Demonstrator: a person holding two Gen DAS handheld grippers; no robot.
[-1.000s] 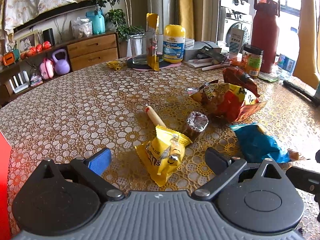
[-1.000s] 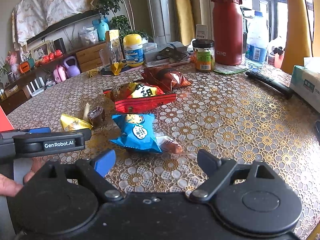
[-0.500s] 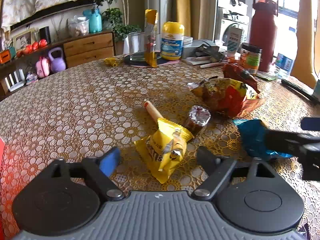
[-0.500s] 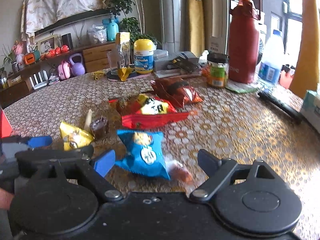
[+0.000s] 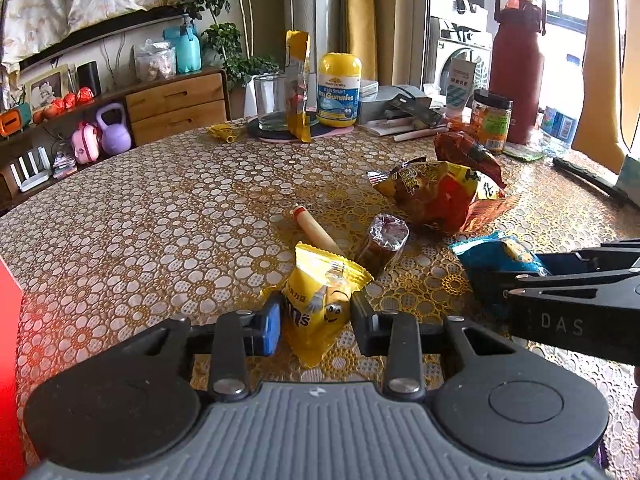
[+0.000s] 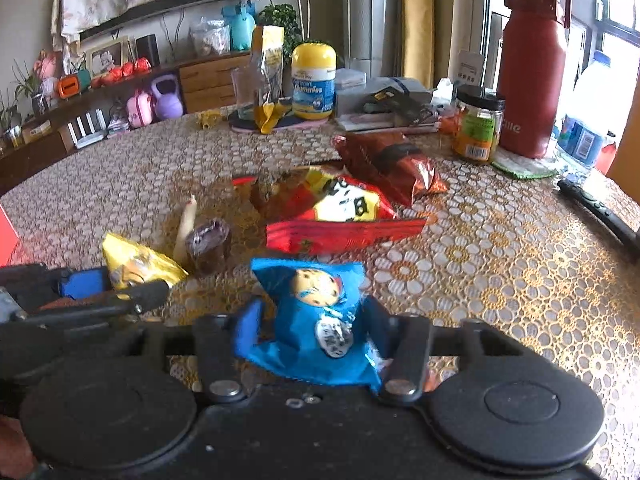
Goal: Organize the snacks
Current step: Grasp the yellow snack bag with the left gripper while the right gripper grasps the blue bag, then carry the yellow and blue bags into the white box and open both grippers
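Both grippers slant down toward the table [image 5: 160,208], side by side. The left gripper [image 5: 315,322] is closing its fingers [image 5: 269,322] around a yellow candy bag [image 5: 320,300]; the bag lies between them, its long axis running away from the fingers, its print partly readable as "m's". The right gripper [image 6: 316,330] is closing on a blue snack bag [image 6: 316,312], lying lengthwise between its fingers [image 6: 246,326]. Beyond stands a bottle [image 5: 339,90] marked "Gummies".

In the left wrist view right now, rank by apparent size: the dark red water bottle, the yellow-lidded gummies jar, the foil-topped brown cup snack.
1. Dark red water bottle, though farthest.
2. Yellow-lidded gummies jar.
3. Foil-topped brown cup snack, smallest despite being nearest.
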